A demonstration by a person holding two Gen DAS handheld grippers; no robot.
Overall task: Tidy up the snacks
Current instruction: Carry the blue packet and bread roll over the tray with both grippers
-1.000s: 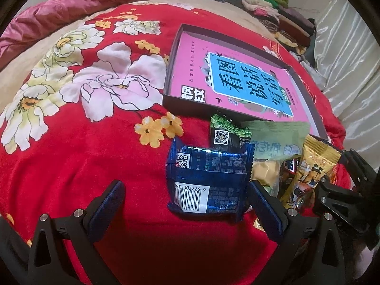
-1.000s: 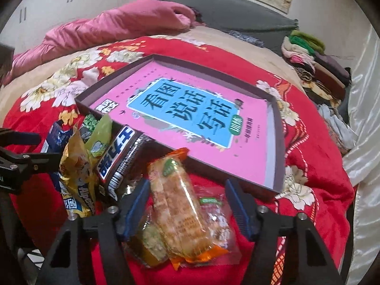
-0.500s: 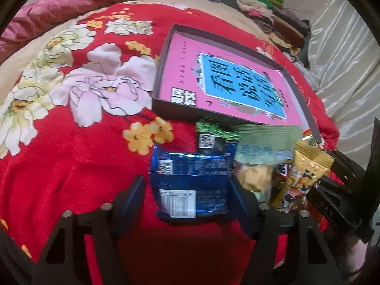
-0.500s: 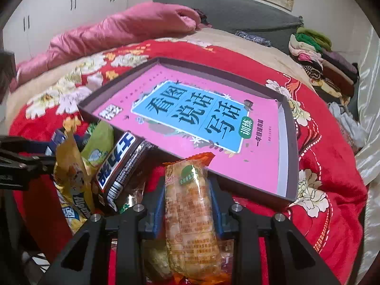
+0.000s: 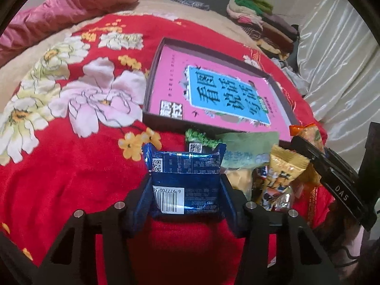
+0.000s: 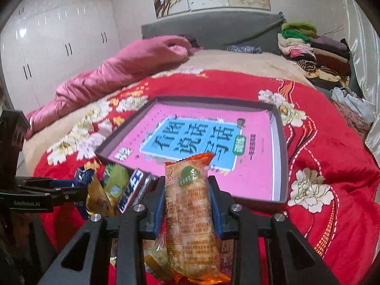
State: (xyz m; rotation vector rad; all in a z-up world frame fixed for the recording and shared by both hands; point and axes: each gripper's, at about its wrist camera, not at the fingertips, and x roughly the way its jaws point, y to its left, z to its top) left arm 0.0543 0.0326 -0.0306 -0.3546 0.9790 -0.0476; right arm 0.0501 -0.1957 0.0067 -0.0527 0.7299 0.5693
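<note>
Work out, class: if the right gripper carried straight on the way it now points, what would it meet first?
Probably the near wall of the dark box, or the pink book lying inside it. The right gripper is shut on the orange snack pack, whose tip leads; depth is unclear.

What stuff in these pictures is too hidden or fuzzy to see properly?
- Left wrist view: the blue packet covers most of the green packet behind it.
- Right wrist view: the orange packet hides the snacks beneath it.
- Right wrist view: the book print is blurred.
- Left wrist view: the pile overlaps itself.

Red floral blanket (image 5: 71,166); pink quilt (image 6: 123,68); folded clothes (image 6: 313,54).
</note>
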